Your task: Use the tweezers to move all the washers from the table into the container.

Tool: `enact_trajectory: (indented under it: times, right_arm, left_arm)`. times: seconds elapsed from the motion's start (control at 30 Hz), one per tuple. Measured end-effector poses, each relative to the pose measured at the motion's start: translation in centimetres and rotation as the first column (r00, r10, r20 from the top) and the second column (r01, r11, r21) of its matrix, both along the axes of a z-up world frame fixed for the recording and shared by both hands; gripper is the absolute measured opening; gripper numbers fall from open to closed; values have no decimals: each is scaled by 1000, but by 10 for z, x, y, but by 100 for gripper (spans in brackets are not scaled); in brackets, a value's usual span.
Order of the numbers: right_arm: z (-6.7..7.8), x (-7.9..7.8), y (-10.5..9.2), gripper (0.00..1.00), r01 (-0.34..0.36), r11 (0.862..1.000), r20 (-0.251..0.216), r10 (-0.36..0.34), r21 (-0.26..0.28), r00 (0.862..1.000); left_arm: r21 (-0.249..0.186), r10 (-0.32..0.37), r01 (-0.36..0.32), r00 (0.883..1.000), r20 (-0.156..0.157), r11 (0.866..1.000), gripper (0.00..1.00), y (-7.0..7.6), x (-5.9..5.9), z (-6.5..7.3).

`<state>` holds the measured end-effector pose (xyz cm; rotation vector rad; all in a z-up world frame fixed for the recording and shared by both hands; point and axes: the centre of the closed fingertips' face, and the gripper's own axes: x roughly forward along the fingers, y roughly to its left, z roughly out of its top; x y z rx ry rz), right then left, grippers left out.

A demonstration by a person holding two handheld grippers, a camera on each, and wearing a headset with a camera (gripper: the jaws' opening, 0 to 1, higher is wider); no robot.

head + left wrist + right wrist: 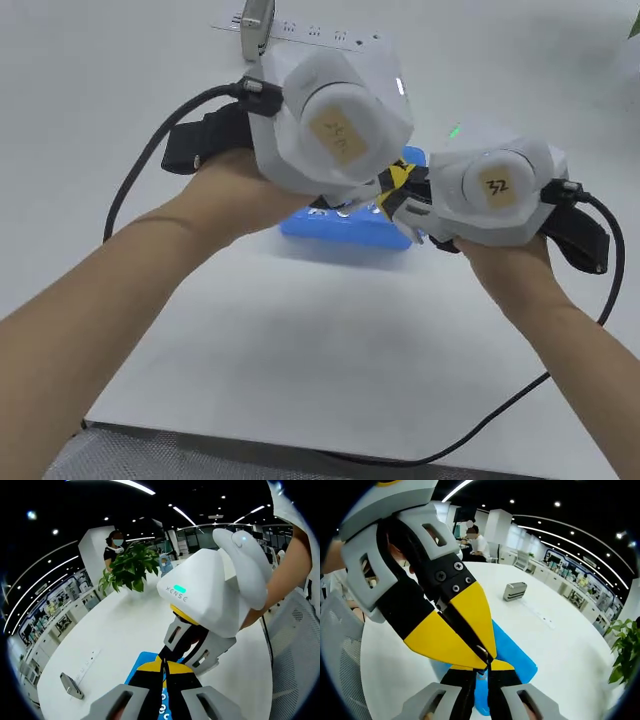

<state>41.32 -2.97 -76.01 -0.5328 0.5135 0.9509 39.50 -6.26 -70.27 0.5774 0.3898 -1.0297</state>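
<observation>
White table (300, 350) carries everything. Above its middle the left gripper (164, 674) and right gripper (481, 676) are held nose to nose, tips almost touching. Each has its jaws pressed together, and whether anything thin is pinched between them cannot be told. Directly beneath the tips sits the blue container (345, 232). Farther back lie a power strip (320, 32) and a small metal block (256, 22). Pale rings (163, 708) on the blue are too blurred to name.

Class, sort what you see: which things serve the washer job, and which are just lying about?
Job: blue rectangular container; left gripper; right gripper.
Lying about: white power strip; small grey box; green leafy plant.
</observation>
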Motion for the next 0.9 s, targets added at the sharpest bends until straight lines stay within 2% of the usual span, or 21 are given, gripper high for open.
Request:
enact_trajectory:
  times: [0.17, 0.33, 0.7, 0.9]
  right_arm:
    - [-8, 4, 1, 4, -2, 1000, -16, 2, -9, 1000]
    - [-11, 5, 1, 4, -5, 1000, -24, 5, -14, 1000]
    - [-21, 4, 1, 4, -14, 999, -36, 12, -45, 999]
    - [-23, 2, 1, 4, -17, 999, -41, 15, -46, 999]
  left_arm:
    - [0, 5, -5, 1000, -14, 1000, 0, 2, 8, -10]
    - [1, 7, -7, 1000, -20, 1000, 0, 3, 10, -13]
    - [18, 2, -2, 1000, -31, 1000, 0, 2, 9, -22]
    - [17, 7, -6, 999, -38, 1000, 0, 3, 7, -23]
